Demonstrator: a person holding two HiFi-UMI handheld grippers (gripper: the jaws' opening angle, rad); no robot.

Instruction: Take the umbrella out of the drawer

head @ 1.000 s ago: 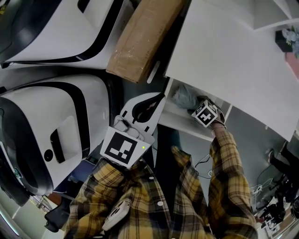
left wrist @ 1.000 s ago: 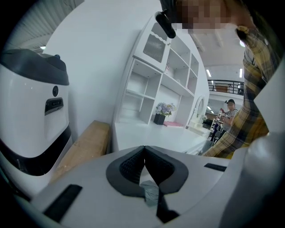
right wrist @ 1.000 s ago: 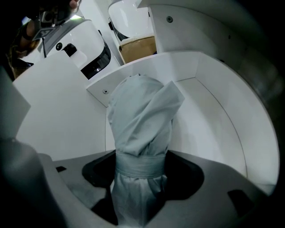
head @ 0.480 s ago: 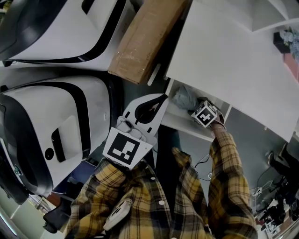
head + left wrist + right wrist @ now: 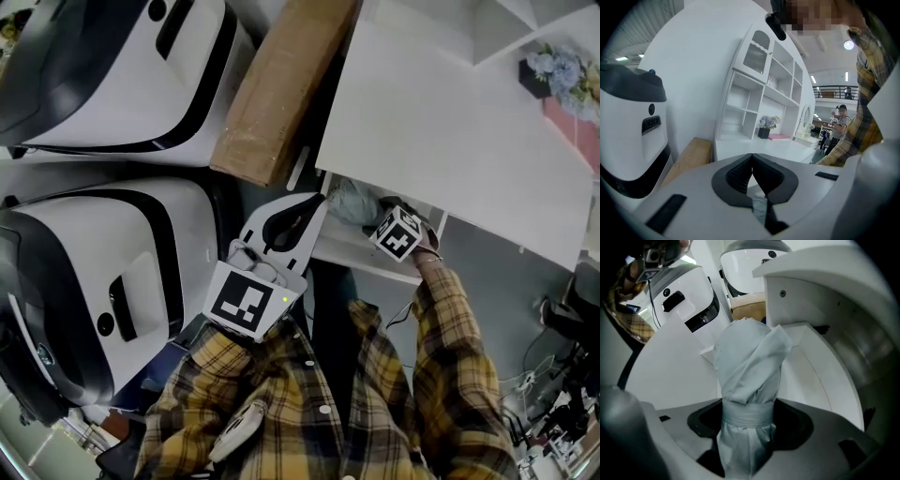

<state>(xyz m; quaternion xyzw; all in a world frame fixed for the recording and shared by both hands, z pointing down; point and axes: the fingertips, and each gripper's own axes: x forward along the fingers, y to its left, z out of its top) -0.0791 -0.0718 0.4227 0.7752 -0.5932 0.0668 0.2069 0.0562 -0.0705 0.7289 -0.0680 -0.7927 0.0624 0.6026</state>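
A folded pale grey-blue umbrella (image 5: pixel 350 199) with a strap round it sticks up out of the open white drawer (image 5: pixel 361 251) under the desk top. My right gripper (image 5: pixel 373 214) points steeply down into the drawer and is shut on the umbrella. In the right gripper view the umbrella (image 5: pixel 747 357) fills the gap between the jaws of the right gripper (image 5: pixel 747 423), and the drawer's white inner wall (image 5: pixel 813 376) lies behind. My left gripper (image 5: pixel 317 202) hovers just left of the drawer, shut on nothing; its black pads (image 5: pixel 740 176) meet.
A long cardboard box (image 5: pixel 277 84) leans left of the white desk top (image 5: pixel 450 131). Two large white and black machines (image 5: pixel 94 272) (image 5: pixel 112 66) fill the left side. A flower pot (image 5: pixel 553 70) sits on the desk's far corner. White shelves (image 5: pixel 759 93) rise behind.
The right gripper has lifted a little with the umbrella, so more of it stands above the drawer. The left gripper has risen slightly too and stays shut.
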